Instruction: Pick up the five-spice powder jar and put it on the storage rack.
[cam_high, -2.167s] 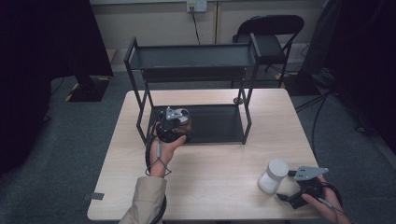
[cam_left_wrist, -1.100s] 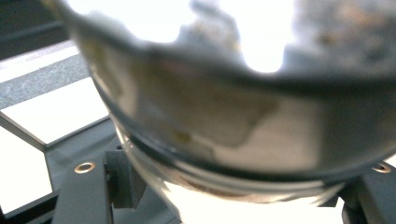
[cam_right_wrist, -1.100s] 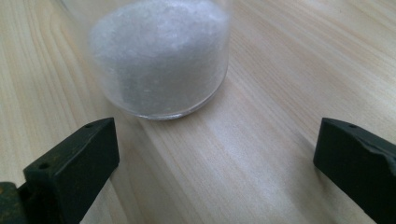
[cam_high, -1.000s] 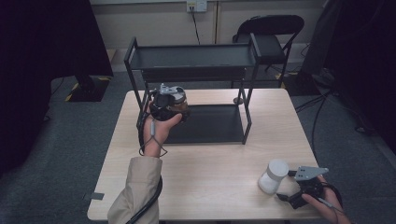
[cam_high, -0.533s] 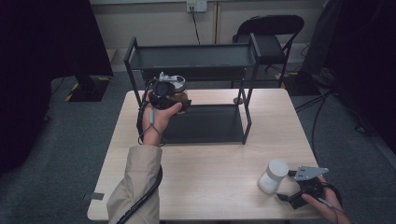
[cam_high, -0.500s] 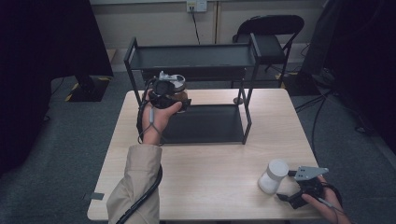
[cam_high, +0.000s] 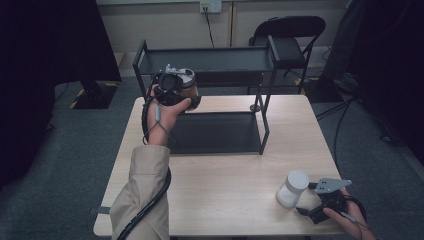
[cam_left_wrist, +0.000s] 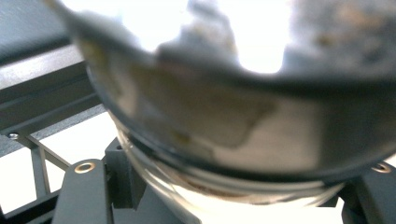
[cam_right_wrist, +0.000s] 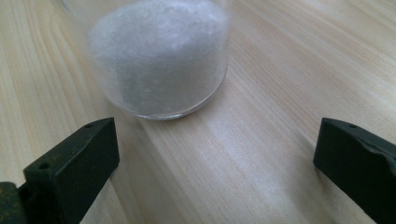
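High view, near to far: at lower right, the right gripper (cam_high: 311, 199) rests on the table (cam_high: 225, 190) with jaws spread wide, just beside a white-filled jar (cam_high: 293, 188), not touching it. At upper left, the left gripper (cam_high: 176, 89) clamps a brown jar (cam_high: 188, 88), held aloft beside the black shelf rack (cam_high: 220, 60).

brown-filled glass jar (cam_high: 186, 86) up off the table, tilted, level with the front edge of the rack's upper shelf. white-filled clear jar (cam_high: 293, 188) stands upright on the wood near the table's front right corner.
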